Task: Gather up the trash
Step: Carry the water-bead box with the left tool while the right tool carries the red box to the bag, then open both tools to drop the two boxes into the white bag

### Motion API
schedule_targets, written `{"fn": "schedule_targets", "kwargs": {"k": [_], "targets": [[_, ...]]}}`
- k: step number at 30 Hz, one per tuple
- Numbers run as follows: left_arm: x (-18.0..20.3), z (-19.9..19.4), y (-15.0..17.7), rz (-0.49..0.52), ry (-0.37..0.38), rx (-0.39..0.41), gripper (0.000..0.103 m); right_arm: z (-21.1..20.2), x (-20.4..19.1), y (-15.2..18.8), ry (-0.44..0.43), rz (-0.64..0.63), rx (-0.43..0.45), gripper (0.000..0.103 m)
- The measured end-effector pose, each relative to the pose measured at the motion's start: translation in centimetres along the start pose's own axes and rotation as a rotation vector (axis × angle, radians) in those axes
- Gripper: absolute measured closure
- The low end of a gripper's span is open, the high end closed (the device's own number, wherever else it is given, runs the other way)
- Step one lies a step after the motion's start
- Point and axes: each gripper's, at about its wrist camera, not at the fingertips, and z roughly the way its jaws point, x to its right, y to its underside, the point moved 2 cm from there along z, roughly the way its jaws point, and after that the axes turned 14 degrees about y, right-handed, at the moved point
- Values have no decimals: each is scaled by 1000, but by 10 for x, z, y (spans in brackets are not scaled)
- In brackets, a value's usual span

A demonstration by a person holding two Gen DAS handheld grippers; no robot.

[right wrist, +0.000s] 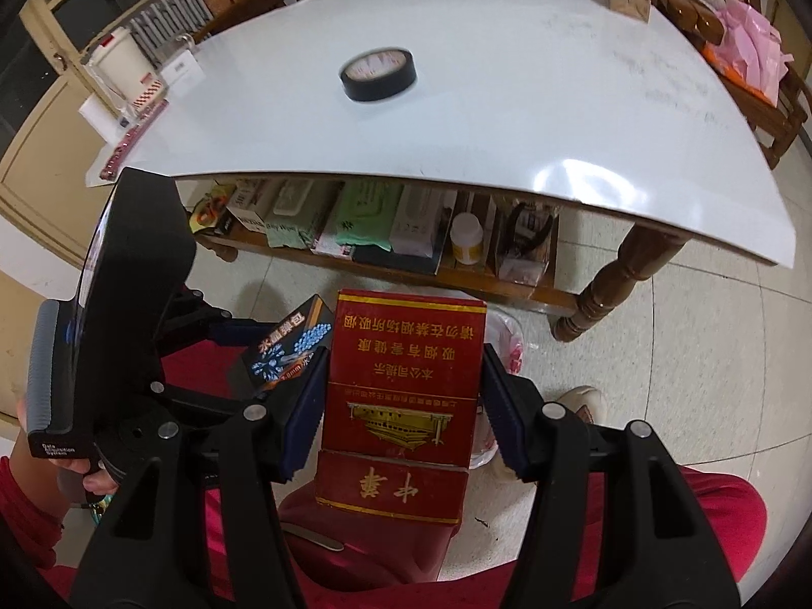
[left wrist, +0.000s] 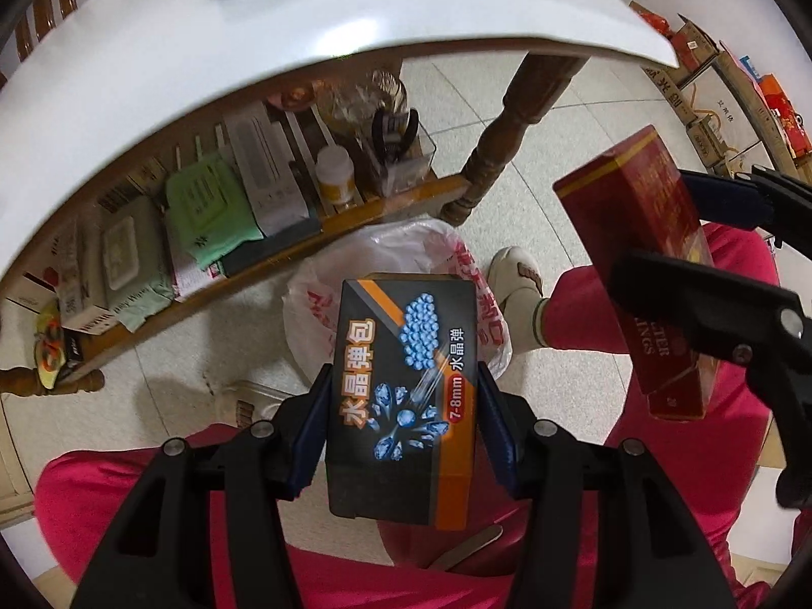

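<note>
My left gripper [left wrist: 403, 380] is shut on a black and orange box [left wrist: 403, 396] with blue beads printed on it, held above a white plastic trash bag [left wrist: 355, 274] on the floor. My right gripper [right wrist: 403, 370] is shut on a red cigarette carton [right wrist: 401, 396]; the carton also shows in the left wrist view [left wrist: 644, 274] at the right. The black box shows in the right wrist view [right wrist: 289, 350], left of the carton. A corner of the bag [right wrist: 507, 340] peeks out behind the carton.
A white table [right wrist: 507, 116] carries a roll of black tape [right wrist: 378, 73] and a white cup [right wrist: 122, 66] at its left. Its lower shelf [left wrist: 213, 213] holds packets, boxes and a bottle. The person's red-clad legs [left wrist: 685, 355] lie below. Wooden chairs [right wrist: 736, 40] stand behind.
</note>
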Motion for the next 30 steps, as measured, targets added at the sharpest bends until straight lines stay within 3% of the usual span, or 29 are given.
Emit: {"fn": "schedule_targets", "kwargs": {"k": [19, 30], "targets": [[-55, 103, -11, -182, 99, -163, 51, 114, 12, 17, 9, 70, -186, 46], [-73, 143, -10, -249, 102, -241, 51, 170, 18, 26, 12, 111, -298, 45]]}}
